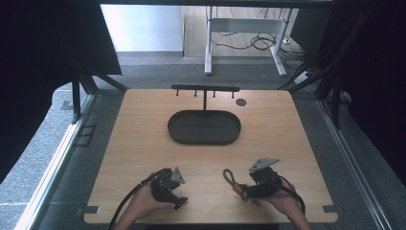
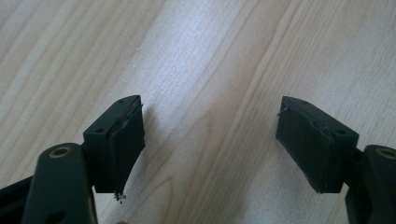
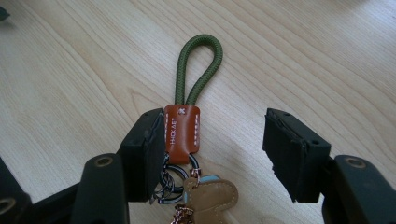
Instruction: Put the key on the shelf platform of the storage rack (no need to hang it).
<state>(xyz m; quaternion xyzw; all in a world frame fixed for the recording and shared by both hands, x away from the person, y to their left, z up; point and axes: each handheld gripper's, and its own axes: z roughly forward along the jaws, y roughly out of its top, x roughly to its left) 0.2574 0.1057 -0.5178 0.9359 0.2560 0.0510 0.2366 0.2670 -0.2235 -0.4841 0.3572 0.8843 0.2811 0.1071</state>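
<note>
A keychain point(image 3: 182, 133) lies on the wooden table point(image 1: 139, 143) near its front edge. It has a green cord loop point(image 3: 198, 65), a brown leather tab, metal rings and a tan charm. My right gripper point(image 3: 215, 135) is open around it: the leather tab rests against one pad point(image 3: 152, 149), and the other pad stands well clear. From above, the green loop point(image 1: 229, 177) pokes out just left of the right gripper point(image 1: 245, 191). My left gripper point(image 1: 174, 194) lies at the front left, open point(image 2: 210, 126) over bare wood.
A dark oval tray point(image 1: 204, 127) sits at the table's middle. Behind it stands a black T-shaped rack point(image 1: 205, 88) with several small pegs. A small dark disc point(image 1: 241, 102) lies to the rack's right. Black frame bars flank the table.
</note>
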